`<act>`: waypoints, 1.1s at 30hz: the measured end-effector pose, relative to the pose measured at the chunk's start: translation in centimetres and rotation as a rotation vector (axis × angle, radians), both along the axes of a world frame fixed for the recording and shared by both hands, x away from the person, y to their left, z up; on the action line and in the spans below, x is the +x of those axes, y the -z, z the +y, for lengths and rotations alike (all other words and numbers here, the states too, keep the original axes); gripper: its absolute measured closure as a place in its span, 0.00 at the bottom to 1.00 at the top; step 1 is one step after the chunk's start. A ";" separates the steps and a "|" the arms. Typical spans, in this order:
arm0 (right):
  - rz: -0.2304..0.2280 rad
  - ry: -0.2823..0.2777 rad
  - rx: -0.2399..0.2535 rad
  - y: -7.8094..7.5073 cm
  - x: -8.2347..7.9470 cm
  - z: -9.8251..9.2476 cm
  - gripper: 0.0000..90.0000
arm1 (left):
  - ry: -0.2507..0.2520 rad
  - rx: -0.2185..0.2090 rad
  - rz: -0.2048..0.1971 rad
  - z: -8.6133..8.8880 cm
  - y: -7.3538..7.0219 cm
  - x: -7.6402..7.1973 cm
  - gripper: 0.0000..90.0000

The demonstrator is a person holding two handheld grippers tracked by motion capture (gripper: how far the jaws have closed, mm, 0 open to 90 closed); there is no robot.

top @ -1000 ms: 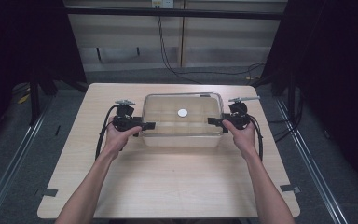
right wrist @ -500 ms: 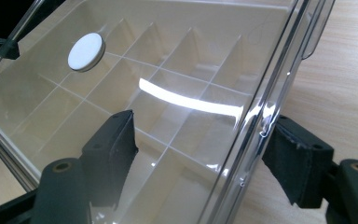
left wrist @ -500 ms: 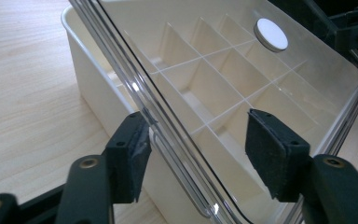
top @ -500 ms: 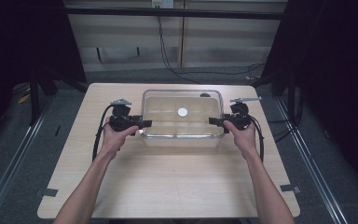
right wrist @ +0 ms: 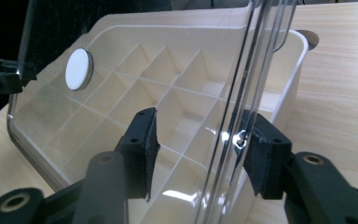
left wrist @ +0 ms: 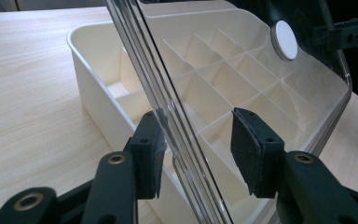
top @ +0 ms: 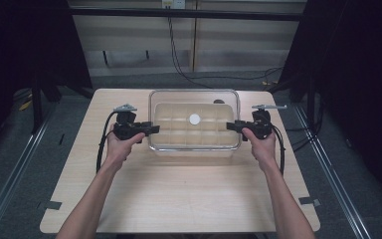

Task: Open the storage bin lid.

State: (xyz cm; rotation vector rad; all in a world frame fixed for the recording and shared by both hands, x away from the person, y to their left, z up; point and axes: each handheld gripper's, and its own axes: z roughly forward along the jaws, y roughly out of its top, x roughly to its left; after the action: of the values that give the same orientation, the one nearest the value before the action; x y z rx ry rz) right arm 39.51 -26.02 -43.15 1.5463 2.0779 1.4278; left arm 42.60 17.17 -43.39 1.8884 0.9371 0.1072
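A cream box [top: 179, 137] with many small compartments stands at the back middle of the table. Over it is a clear lid [top: 194, 99] with a white round knob [top: 194, 119]. My left gripper [top: 151, 129] holds the lid's left end and my right gripper [top: 231, 124] its right end. Both pairs of jaws have just been closing. In the left gripper view the pads [left wrist: 149, 154] press on the lid's rim [left wrist: 168, 102], and the box wall [left wrist: 93, 60] shows beyond it. In the right gripper view the pads [right wrist: 261, 154] clamp the lid's other rim [right wrist: 242, 93] above the box [right wrist: 289, 70].
The pale wooden table [top: 179, 199] has bare room in front of the box and narrow strips at each side. Black cables trail from both grippers over the table's sides. Dark floor, rails and a wall with cables [top: 179, 55] lie beyond the far edge.
Both pairs of jaws have closed in on the lid's ends. The hands have hardly moved. The lid's outline looks slightly larger than before.
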 end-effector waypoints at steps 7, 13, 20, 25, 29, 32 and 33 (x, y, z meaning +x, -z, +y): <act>-0.007 0.002 0.028 -0.3 -0.5 -0.2 0.62 | -0.015 -0.029 0.003 0.5 -0.2 -0.3 0.66; -0.012 -0.019 0.034 -0.6 -0.9 0.0 0.66 | -0.018 -0.032 0.004 1.0 -0.5 -0.5 0.68; -0.019 -0.015 0.050 -1.0 -1.3 -0.1 0.69 | -0.015 -0.022 -0.006 0.9 -0.8 -0.9 0.71; -0.019 -0.005 0.062 -1.0 -1.6 -0.3 0.70 | -0.007 -0.018 -0.020 1.0 -0.9 -1.4 0.73; -0.034 0.003 0.046 -1.4 -2.0 -0.3 0.70 | -0.002 -0.003 -0.026 0.9 -0.9 -2.0 0.74; -0.034 -0.005 0.043 -1.5 -2.1 -0.3 0.70 | 0.000 -0.020 -0.032 1.1 -0.9 -2.3 0.76; -0.035 -0.006 0.041 -1.6 -2.1 -0.2 0.70 | 0.002 -0.023 -0.033 1.3 -0.9 -2.4 0.77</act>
State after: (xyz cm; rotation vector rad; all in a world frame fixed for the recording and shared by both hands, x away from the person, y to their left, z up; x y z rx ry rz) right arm 37.38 -26.25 -41.60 1.5201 2.0469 1.4982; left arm 40.24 18.43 -42.49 1.8615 0.9103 0.1256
